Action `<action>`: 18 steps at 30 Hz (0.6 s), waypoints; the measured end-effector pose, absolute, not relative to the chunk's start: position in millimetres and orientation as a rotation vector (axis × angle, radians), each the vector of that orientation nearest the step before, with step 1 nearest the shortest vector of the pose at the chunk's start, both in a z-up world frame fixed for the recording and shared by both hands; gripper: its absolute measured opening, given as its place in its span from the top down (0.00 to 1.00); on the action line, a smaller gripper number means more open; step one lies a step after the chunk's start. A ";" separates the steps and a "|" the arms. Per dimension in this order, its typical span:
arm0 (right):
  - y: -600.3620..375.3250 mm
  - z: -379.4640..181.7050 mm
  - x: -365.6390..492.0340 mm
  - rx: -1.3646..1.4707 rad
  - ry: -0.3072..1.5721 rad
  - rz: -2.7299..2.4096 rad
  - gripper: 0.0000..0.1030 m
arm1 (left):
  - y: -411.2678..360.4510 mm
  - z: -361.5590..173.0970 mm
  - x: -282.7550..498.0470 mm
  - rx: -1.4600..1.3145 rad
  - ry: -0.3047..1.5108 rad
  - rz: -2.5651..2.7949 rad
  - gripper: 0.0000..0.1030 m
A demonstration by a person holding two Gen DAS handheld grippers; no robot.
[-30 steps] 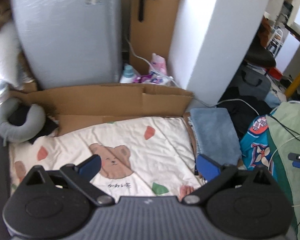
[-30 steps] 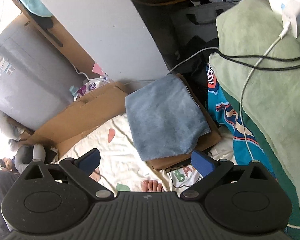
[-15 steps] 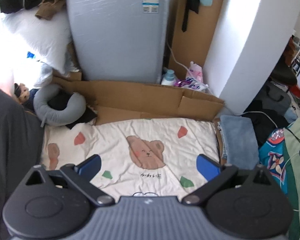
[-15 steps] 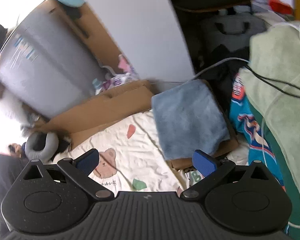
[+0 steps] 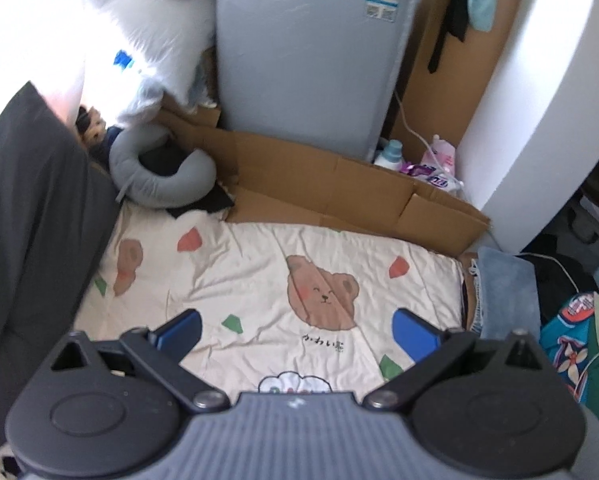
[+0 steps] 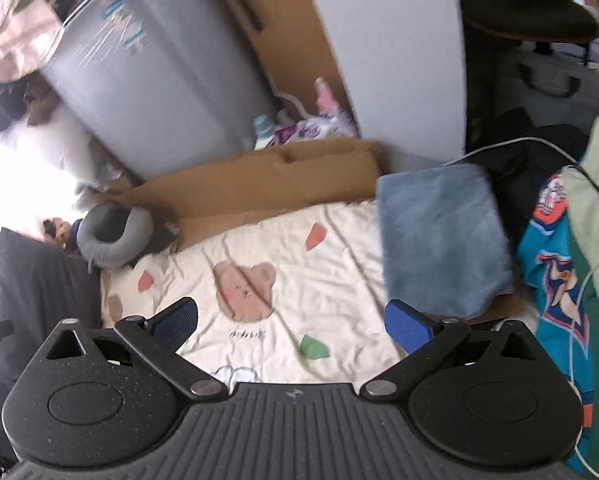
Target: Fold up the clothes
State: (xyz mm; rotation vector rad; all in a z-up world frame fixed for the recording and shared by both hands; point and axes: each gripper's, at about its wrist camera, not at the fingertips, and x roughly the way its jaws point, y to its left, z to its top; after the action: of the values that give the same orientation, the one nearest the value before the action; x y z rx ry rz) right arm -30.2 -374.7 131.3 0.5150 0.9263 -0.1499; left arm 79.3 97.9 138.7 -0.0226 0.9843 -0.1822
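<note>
Both cameras have swung left off the folded blue towel onto the bear-print blanket, left gripper and right gripper spread wide, empty, hunting the next garment, perhaps that dark cloth.

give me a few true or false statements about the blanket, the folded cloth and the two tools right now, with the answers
1. The left tool is open and holds nothing. True.
2. The right tool is clamped on the folded blue fleece cloth. False: it is open and empty, apart from the cloth.
3. The cream bear-print blanket lies spread out flat. True.
4. The folded blue fleece cloth sits on the left edge of the blanket. False: it lies at the right edge, partly on brown cardboard.
5. The grey U-shaped neck pillow lies past the blanket's far left corner. True.
</note>
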 end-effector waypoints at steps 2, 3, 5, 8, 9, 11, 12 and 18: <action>-362.1 130.5 -22.7 0.497 0.947 -0.150 0.01 | 103.3 132.5 75.4 -0.040 0.991 -0.174 0.01; -356.5 129.3 -19.6 0.493 0.955 -0.149 0.01 | 105.5 129.8 73.5 -0.045 0.995 -0.170 0.01; -346.7 125.5 -14.3 0.492 0.970 -0.139 0.01 | 109.2 123.7 70.0 -0.054 1.002 -0.160 0.01; -331.9 119.9 -6.4 0.492 0.991 -0.125 0.01 | 109.4 113.1 65.7 -0.058 1.011 -0.146 0.01; -327.4 117.9 -3.8 0.495 0.996 -0.120 0.01 | 107.9 109.6 64.3 -0.057 1.013 -0.146 0.01; -320.1 114.1 0.9 0.506 1.004 -0.119 0.01 | 104.3 103.1 60.8 -0.062 1.014 -0.138 0.01; -316.6 112.4 3.3 0.511 1.008 -0.121 0.01 | 102.5 99.7 59.0 -0.067 1.015 -0.131 0.01; -294.3 102.6 17.2 0.494 1.029 -0.117 0.01 | 94.6 81.2 50.8 -0.080 1.007 -0.088 0.01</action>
State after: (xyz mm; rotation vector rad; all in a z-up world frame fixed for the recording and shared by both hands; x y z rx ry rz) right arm 17.2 -294.3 102.6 0.4943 1.0293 -0.1168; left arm 50.8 94.6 81.2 -0.0802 1.0066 -0.0875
